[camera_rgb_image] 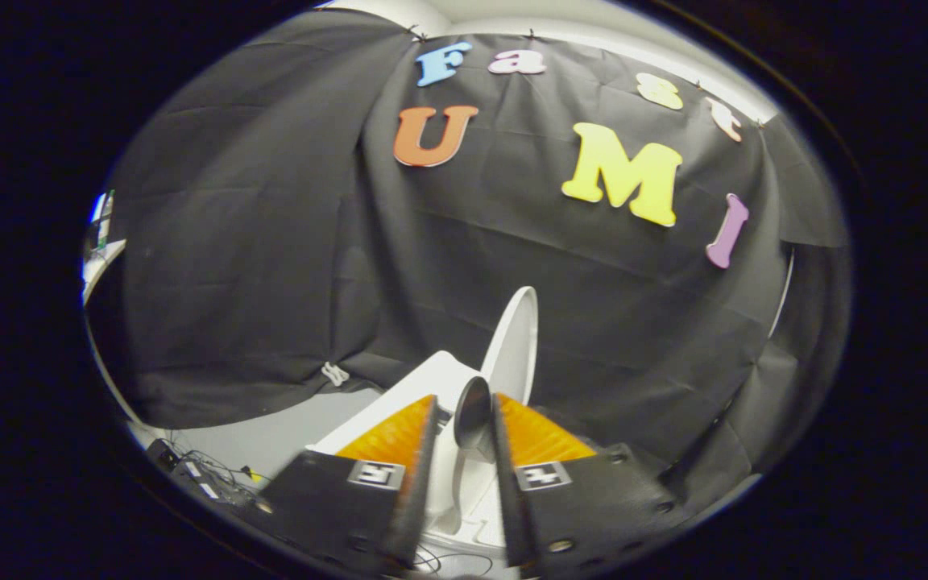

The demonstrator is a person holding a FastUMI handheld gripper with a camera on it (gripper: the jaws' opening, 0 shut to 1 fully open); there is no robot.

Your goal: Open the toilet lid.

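The white toilet (399, 407) stands against the black cloth wall, seen tilted. Its lid (515, 338) is raised, nearly upright, and I see it edge on, rising just beyond my fingertips. A shadowed grey part of the lid's rim (472, 415) reaches down between my two fingers and lies against the right finger (540, 439). A thin gap shows between that rim and the left finger (395, 439). My gripper (466, 400) is narrowly open around the rim, with white porcelain of the toilet body showing lower down between the fingers.
The black cloth wall (271, 266) closes in behind and on both sides of the toilet. A strip of grey floor (271, 439) lies left of the toilet, with cables and a small black box (198, 475) near it.
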